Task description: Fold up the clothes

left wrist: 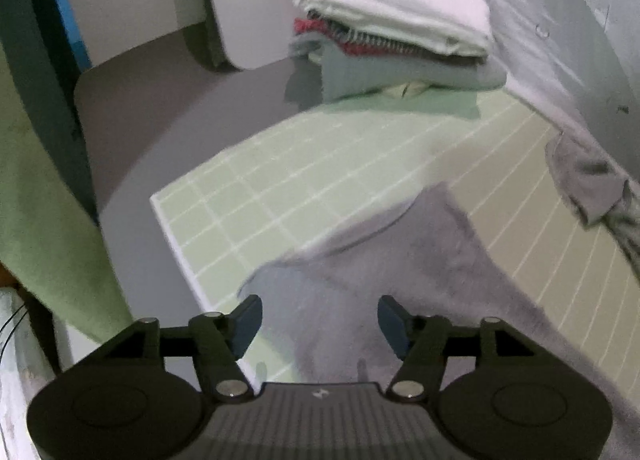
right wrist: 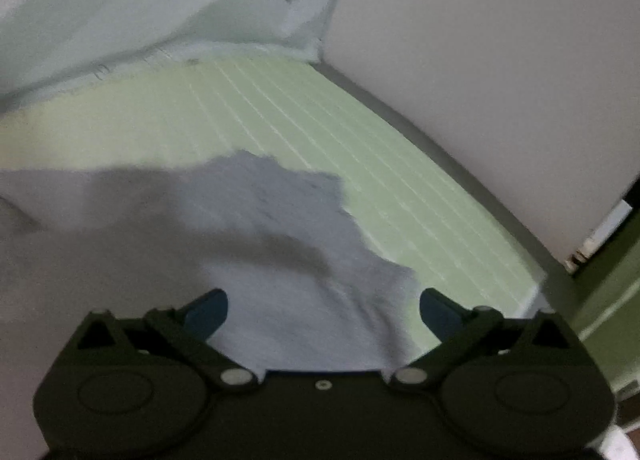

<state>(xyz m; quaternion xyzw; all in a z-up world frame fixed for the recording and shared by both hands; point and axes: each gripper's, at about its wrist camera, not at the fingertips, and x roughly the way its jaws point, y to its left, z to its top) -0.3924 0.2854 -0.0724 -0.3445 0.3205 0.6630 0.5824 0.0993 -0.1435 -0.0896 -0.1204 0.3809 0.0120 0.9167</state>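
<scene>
While both grippers hang above the work surface with their fingers spread wide and nothing between them, a soft grey garment [left wrist: 408,280] lies rumpled on the pale green mat [left wrist: 280,164] just in front of them. Seen from the left wrist camera, the left gripper [left wrist: 320,324] has blue pads on black linkage arms, and the cloth passes below the gap without being pinched. The garment looks like a thin, matte knit, bunched into a ridge with a curved fold running across it. White grid lines mark the mat, which has a straight white edge and a square corner and rests on a smooth grey table [left wrist: 160,108]. At the mat's far end stands a stack of folded clothes [left wrist: 392,24]: a thick white piece on top, a red and dark striped layer under it, then a grey-blue one. A light sheet with a small orange print [left wrist: 560,20] hangs beside the stack. From the right wrist camera, the right gripper [right wrist: 324,312] also hovers over the grey garment [right wrist: 240,228], whose ragged-looking edge lies across the mat [right wrist: 280,108].
</scene>
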